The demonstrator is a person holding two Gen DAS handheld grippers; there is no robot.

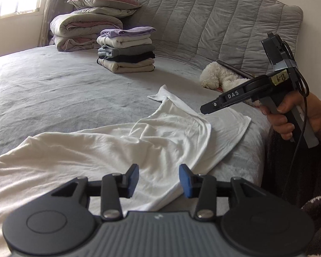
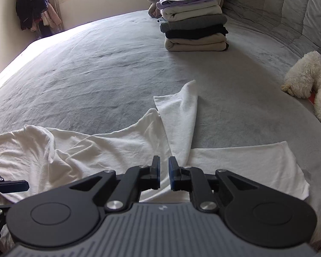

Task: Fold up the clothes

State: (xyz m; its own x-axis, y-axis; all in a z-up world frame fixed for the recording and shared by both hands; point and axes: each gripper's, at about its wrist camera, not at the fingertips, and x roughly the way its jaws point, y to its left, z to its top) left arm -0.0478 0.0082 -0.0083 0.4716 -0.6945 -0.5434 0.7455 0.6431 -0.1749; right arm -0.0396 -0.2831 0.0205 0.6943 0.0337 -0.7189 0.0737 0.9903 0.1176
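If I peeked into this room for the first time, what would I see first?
Probably the big white shirt spread rumpled across the near side of the grey bed, with both grippers, left and right, open just above it. Next, the neat stack of folded clothes by the headboard, and a fluffy white toy lying at the right edge.

A grey-covered bed point(image 2: 96, 68) fills both views. A rumpled white garment point(image 2: 122, 145) lies spread across the lower part of the frame, one sleeve reaching up toward centre. A stack of folded clothes point(image 2: 194, 27) sits at upper right, rolled bedding point(image 1: 83, 30) behind it (pillows on top). A fluffy white toy point(image 2: 310, 81) lies at the right edge.
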